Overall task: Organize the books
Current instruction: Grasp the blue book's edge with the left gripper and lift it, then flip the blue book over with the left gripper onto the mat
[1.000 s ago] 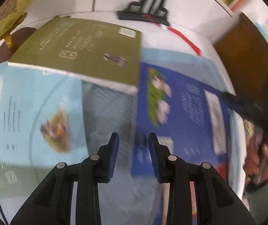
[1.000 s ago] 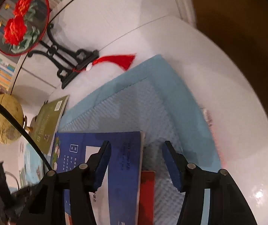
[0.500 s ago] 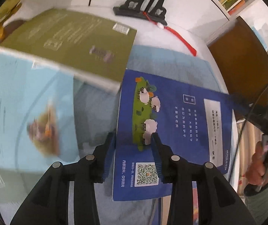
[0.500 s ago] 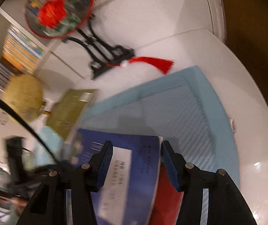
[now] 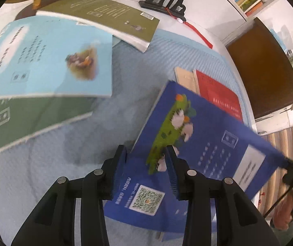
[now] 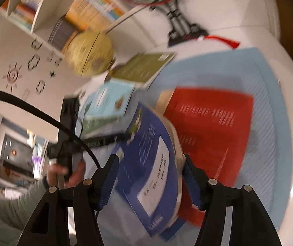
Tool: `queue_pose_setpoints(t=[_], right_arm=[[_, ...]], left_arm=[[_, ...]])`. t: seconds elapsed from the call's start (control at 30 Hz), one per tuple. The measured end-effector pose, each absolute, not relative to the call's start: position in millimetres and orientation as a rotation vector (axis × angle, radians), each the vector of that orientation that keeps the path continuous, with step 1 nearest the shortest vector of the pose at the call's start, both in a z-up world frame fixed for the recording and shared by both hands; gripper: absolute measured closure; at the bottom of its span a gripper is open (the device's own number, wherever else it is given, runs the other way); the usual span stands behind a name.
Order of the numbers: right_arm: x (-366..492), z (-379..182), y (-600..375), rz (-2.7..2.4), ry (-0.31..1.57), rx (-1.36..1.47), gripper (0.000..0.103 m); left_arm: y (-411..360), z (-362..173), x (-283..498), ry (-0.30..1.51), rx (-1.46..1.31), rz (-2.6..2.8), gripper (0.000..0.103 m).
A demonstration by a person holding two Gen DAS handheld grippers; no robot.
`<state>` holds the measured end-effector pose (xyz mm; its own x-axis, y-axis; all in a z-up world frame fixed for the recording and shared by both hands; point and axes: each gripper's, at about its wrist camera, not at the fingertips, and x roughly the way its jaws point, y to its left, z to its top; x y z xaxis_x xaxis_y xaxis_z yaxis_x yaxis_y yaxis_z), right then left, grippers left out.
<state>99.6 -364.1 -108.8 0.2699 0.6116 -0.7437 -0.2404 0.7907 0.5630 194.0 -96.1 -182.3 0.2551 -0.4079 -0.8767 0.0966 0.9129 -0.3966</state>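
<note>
- left wrist view: my left gripper (image 5: 146, 172) hangs over the blue book (image 5: 203, 149), its fingers partly apart, one pad over the cover's green strip and the other just off the book's spine edge. i cannot tell whether either pad touches the cover.
- the blue book lies slanted on the light blue mat (image 5: 126, 82), overlapping the red book (image 5: 218, 94), which sits on its far side with a tan book (image 5: 184, 78) just beside it.
- also on the mat, well apart from the blue book: a pale blue book (image 5: 44, 57) on top of a dark green one (image 5: 33, 119), and an olive book (image 5: 105, 14) beyond them toward the black stand (image 5: 167, 2).
- right wrist view: my right gripper (image 6: 150, 180) straddles the blue book's (image 6: 156, 164) raised edge. its jaws are opening, with the book's page block between them and the right pad close against the pages.
- the red book (image 6: 212, 123) lies flat beneath it on the mat (image 6: 269, 102), and the globe (image 6: 91, 53) stands beyond.
</note>
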Motion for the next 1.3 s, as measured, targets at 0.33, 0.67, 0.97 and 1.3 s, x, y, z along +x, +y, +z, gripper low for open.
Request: queue_pose_setpoints(t=[0.33,0.67,0.97,1.3], right_arm=[[60.8,-152.9,-363.4,0.506,1.276,0.315,0.045],[88.2,-158.5,-328.0,0.436,1.271,0.132,0.045],[63.5,-161.0,-343.8,0.442,1.316,0.209,0.045],[-2.4,-182.7,-359.4,0.513,1.394,0.368,0.046]], left_arm=[[-45.6,-175.7,131.0,1.278,-0.304,-0.279,0.068],[-43.8,-183.1,75.3,1.308,-0.363,-0.264,0.068],[-33.9,-188.5,81.9,1.312,-0.419,-0.294,0.068],[-43.7,-182.6,79.7,1.336,-0.311,-0.310,0.068]])
